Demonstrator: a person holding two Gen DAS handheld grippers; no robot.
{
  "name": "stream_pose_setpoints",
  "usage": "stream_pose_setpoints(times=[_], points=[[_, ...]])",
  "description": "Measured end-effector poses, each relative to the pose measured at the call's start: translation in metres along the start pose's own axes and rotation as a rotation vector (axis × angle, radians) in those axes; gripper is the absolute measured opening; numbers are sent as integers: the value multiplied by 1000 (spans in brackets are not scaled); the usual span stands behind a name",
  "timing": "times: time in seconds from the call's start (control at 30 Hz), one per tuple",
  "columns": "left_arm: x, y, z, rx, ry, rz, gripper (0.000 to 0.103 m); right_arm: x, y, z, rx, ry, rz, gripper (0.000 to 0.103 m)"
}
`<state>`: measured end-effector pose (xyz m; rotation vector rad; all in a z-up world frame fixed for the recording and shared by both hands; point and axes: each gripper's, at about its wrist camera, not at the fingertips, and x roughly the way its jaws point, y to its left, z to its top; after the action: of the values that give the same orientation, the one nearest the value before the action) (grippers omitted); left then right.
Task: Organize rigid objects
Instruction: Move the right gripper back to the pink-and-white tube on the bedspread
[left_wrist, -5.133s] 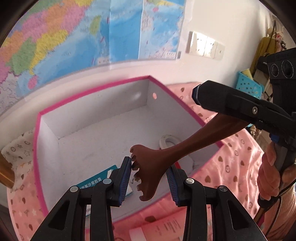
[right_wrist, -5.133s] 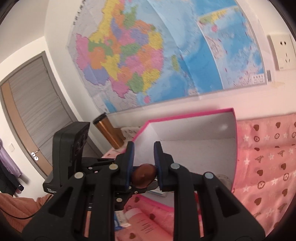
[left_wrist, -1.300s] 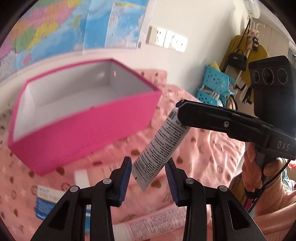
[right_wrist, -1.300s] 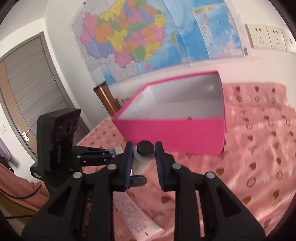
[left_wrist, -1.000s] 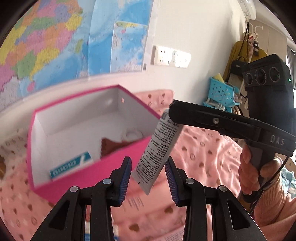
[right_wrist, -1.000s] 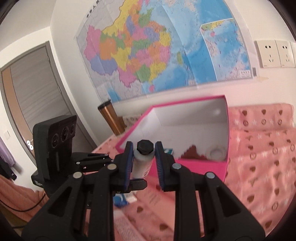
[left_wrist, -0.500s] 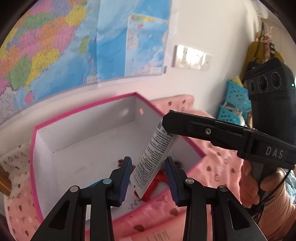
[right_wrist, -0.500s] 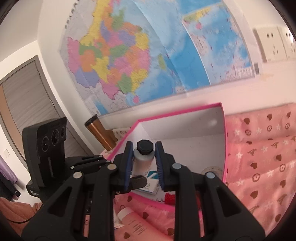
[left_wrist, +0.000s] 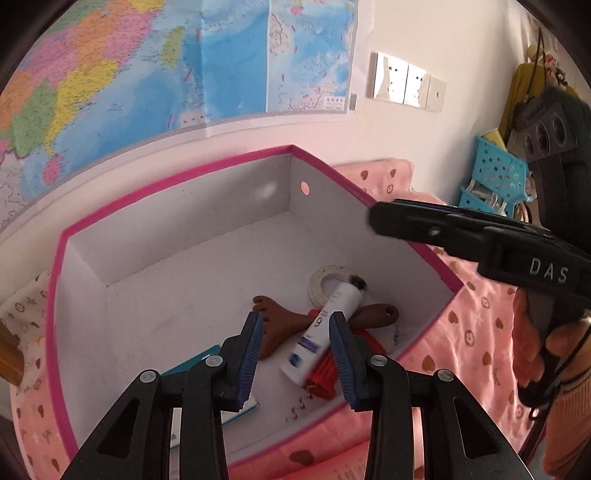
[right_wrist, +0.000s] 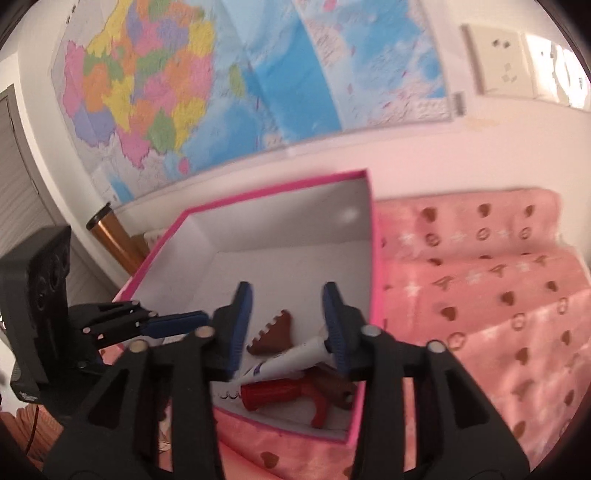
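Pink-rimmed storage box (left_wrist: 177, 188) on the bed already holds the white tube (left_wrist: 325, 325) (lying across a brown back scratcher (left_wrist: 280, 325) and red corkscrew (right_wrist: 280, 395)), just let go as the right gripper (right_wrist: 286, 325) jaws opened; the left gripper (left_wrist: 295, 350) jaws, narrowly parted, grip nothing.

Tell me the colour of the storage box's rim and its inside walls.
The open cardboard storage box has a bright pink rim and pale grey-white inside walls, clearest in the left wrist view.

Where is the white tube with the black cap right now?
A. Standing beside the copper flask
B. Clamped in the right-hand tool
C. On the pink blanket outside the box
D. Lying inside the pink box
D: the white tube lies inside the pink box, across the brown foot-shaped wooden piece and the red tool.
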<state>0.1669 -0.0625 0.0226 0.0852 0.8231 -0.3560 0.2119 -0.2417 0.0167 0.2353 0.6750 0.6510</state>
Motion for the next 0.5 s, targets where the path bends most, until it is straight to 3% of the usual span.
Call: stream_pose_setpoints(times=[0.17,0.5], points=[[-29,10,-16,-34,-50,-39,38,-23,4,-9,-26,-22,-11,43],[-78,17,-65,-71,-100,-95,43,-68,21,-56,-45,-11,122,44]])
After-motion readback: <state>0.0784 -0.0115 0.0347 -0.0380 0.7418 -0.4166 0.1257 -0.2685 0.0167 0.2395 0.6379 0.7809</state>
